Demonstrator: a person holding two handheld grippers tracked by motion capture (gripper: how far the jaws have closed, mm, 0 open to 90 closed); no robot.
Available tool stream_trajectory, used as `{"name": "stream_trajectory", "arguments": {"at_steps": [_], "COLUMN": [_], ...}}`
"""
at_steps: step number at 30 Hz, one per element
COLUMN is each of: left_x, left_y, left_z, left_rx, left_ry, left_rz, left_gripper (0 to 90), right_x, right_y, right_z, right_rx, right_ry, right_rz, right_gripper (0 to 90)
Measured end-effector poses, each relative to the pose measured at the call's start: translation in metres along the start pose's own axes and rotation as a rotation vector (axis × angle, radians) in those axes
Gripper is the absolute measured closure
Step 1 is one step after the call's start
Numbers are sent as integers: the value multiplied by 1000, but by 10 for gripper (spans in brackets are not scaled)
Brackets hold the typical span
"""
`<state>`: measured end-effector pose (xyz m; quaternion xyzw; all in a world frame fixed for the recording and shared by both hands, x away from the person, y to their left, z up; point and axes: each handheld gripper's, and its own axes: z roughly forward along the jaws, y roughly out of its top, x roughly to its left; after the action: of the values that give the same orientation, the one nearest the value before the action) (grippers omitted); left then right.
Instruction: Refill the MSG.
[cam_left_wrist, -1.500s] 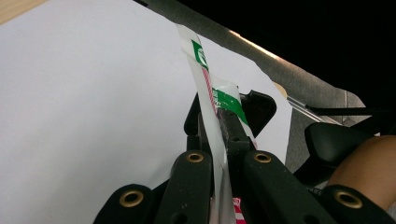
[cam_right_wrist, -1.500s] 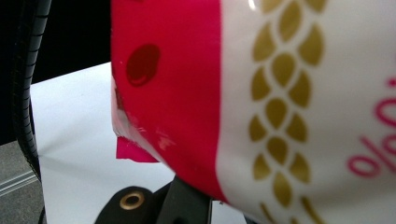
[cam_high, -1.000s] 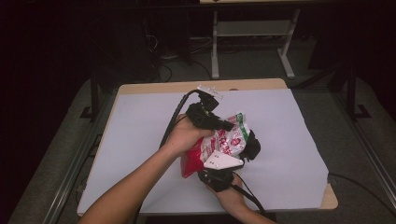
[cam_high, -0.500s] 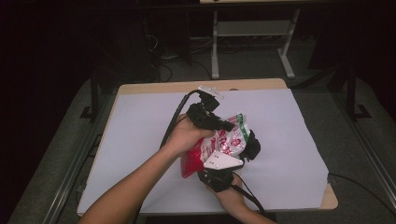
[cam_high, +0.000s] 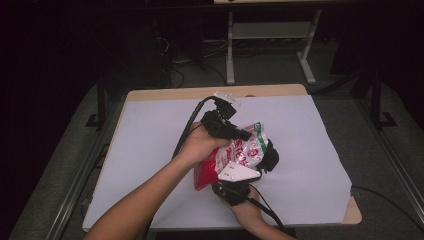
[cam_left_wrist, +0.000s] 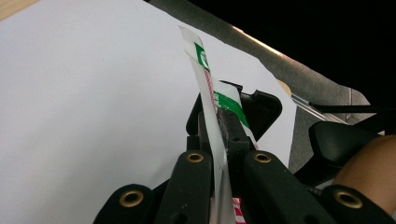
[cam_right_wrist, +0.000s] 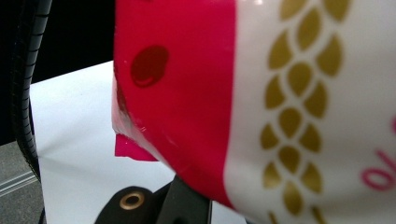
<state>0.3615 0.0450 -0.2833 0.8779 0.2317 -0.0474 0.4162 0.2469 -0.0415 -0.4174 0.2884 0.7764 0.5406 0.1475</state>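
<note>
High view, left gripper (cam_high: 235, 131): held in the person's left hand (cam_high: 202, 147), clamped on the upper edge of a red-and-white snack bag (cam_high: 235, 155), which sits just below and beside it.
High view, right gripper (cam_high: 265, 157): comes up from the person's right hand (cam_high: 245, 207), its grey plate (cam_high: 238, 171) over the bag's near face; it grips the bag at the far side.
High view, bag: lifted between the two grippers above the white sheet (cam_high: 150, 150) covering the bench (cam_high: 210, 92).
Left gripper view, left gripper (cam_left_wrist: 223, 140): jaws closed tight on the thin sealed edge of the bag (cam_left_wrist: 205, 88), which stands up straight out of them, white with a green mark.
Left gripper view, surroundings: white sheet (cam_left_wrist: 84, 102) lies beyond the jaws; another black gripper part sits just behind the bag edge.
Right gripper view, bag (cam_right_wrist: 243, 93): red and white with gold leaf print, pressed close over the jaws; from here I cannot tell how the jaws stand.
Right gripper view, background: white sheet (cam_right_wrist: 74, 121) beyond the bag.
</note>
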Motion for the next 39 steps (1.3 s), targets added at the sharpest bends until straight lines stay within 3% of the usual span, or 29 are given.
{"name": "stream_trajectory", "arguments": {"at_steps": [18,23,25,39], "left_x": [2,2,1,2], "left_y": [0,0,0,1], "left_z": [4,4,4,5], "left_rx": [-1,7,-5,20], "left_ry": [9,7,4,26], "left_rz": [-22,-9,-24,-25], "left_gripper": [900,900,900,899], "right_x": [1,2,2,2], "right_y": [-1,-1,-1,-1], "right_z": [1,2,1,2], "right_rx": [6,8,5,1], "right_ry": [3,2,3,12], "right_rz": [0,-8,-11,-5], "right_gripper": [900,900,900,900]}}
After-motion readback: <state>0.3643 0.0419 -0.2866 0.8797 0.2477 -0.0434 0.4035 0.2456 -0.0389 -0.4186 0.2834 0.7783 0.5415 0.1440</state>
